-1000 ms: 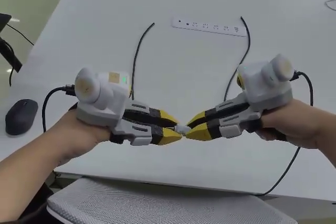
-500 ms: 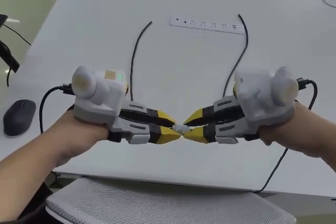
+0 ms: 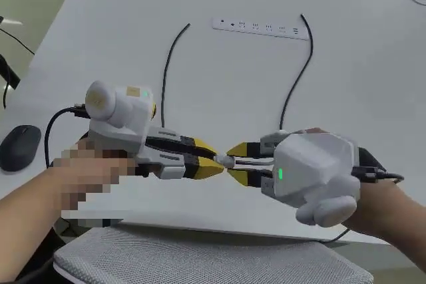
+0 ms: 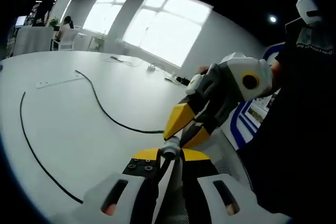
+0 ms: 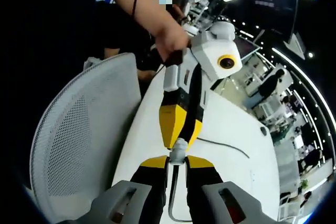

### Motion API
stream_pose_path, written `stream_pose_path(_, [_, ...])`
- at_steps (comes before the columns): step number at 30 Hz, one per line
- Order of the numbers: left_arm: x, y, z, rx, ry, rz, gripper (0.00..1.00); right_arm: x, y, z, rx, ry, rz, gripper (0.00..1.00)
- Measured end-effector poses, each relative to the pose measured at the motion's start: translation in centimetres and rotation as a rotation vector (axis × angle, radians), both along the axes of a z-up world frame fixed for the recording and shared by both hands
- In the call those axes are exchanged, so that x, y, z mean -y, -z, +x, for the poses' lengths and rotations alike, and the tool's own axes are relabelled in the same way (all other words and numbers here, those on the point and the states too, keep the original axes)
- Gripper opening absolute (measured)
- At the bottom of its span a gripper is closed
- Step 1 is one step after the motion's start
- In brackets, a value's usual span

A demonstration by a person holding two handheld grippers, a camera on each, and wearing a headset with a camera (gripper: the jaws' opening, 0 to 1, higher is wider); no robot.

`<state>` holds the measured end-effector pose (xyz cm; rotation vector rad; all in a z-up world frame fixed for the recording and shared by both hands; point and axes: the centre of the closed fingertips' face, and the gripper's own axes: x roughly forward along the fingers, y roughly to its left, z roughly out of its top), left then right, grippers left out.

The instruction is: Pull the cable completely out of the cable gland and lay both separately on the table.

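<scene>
- The left gripper (image 3: 217, 159) and right gripper (image 3: 233, 161) meet tip to tip in mid-air above the near edge of the white table (image 3: 359, 64). The cable gland (image 3: 224, 160) sits exactly where they meet.
- The left gripper's jaws are drawn in narrow, and their yellow tips pinch one end of the gland.
- The right gripper's jaws are also nearly closed, with their yellow tips around the gland's opposite end. This gripper is rolled over, so its housing faces the head view.
- In the right gripper view, the thin cable (image 5: 170, 192) runs back from the gland along the slim gap between that gripper's jaws. Whether the pads also press on it cannot be told.
- The gland is a small, pale grey, rounded piece, barely wider than the jaw tips and held clear of the table. The cable is still threaded in it.
- A hand (image 3: 100, 167) holds the left gripper from the left side, and another hand (image 3: 393, 211) holds the right gripper from the right.
- Further out on the table, two loose black leads (image 3: 164, 74) lie well apart from each other.
- A white power strip (image 3: 261, 28) lies beyond them.
- A dark mouse (image 3: 20, 147) rests at the left edge.
- A grey mesh chair (image 3: 200, 261) stands below the grippers.
</scene>
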<state>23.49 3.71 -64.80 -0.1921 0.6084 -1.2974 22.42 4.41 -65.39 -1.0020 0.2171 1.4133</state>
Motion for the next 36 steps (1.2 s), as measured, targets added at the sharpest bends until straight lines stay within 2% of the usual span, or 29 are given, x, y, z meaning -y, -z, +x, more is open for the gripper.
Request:
stream_pose_path(6, [-0.1, -0.2, 0.3, 0.006, -0.007, -0.012, 0.15, 0.0, -0.4, 0.6, -0.016, 0.017, 0.020, 0.08])
stream_pose_path(10, [-0.1, -0.2, 0.3, 0.020, -0.007, -0.015, 0.15, 0.1, -0.5, 0.8, -0.078, 0.052, 0.036, 0.08])
stream_pose_path(12, [0.0, -0.3, 0.3, 0.033, -0.004, -0.017, 0.15, 0.2, -0.6, 0.6, -0.143, 0.091, 0.064, 0.08])
stream_pose_path(13, [0.0, -0.4, 0.3, 0.045, -0.004, -0.017, 0.15, 0.3, -0.7, 0.8, -0.143, 0.095, 0.061, 0.09])
stream_pose_path(14, [-0.1, -0.6, 0.3, 0.054, -0.005, -0.019, 0.15, 0.4, -0.6, 0.8, -0.163, 0.110, 0.062, 0.10])
stream_pose_path(16, [-0.1, -0.8, 0.3, 0.067, -0.004, -0.024, 0.15, 0.3, -0.8, 0.5, -0.270, 0.159, 0.108, 0.13])
stream_pose_path(17, [-0.2, -0.8, 0.3, 0.071, -0.003, -0.022, 0.15, 0.3, -0.9, 0.4, -0.298, 0.168, 0.124, 0.14])
stream_pose_path(19, [-0.4, -0.9, 0.4, 0.078, -0.004, -0.024, 0.15, 0.7, -1.0, 1.1, -0.312, 0.218, 0.137, 0.12])
stream_pose_path(21, [-0.6, -1.1, 0.4, 0.089, -0.006, -0.025, 0.15, 1.0, -1.2, 1.4, -0.353, 0.272, 0.167, 0.11])
stream_pose_path(24, [-0.7, -1.2, 0.3, 0.117, -0.001, -0.015, 0.15, 1.3, -1.6, 1.7, -0.349, 0.304, 0.190, 0.11])
stream_pose_path(26, [-0.8, -1.2, 0.2, 0.135, 0.007, -0.007, 0.15, 1.6, -1.5, 1.8, -0.348, 0.331, 0.184, 0.11])
stream_pose_path(29, [-0.8, -1.3, 0.1, 0.162, 0.012, -0.001, 0.15, 1.8, -1.0, 1.4, -0.316, 0.339, 0.150, 0.12])
stream_pose_path(31, [-0.8, -1.4, 0.3, 0.198, 0.017, 0.011, 0.15, 1.7, -0.9, 1.3, -0.303, 0.362, 0.146, 0.11])
stream_pose_path(33, [-0.8, -1.4, 0.3, 0.203, 0.021, 0.015, 0.15, 1.9, -0.7, 1.7, -0.257, 0.394, 0.128, 0.09])
stream_pose_path(34, [-0.8, -1.5, 0.4, 0.216, 0.021, 0.017, 0.15, 1.9, -0.8, 1.9, -0.235, 0.418, 0.131, 0.09])
stream_pose_path(36, [-0.7, -1.5, 0.4, 0.222, 0.022, 0.022, 0.15, 1.7, -0.7, 2.1, -0.226, 0.464, 0.146, 0.08])
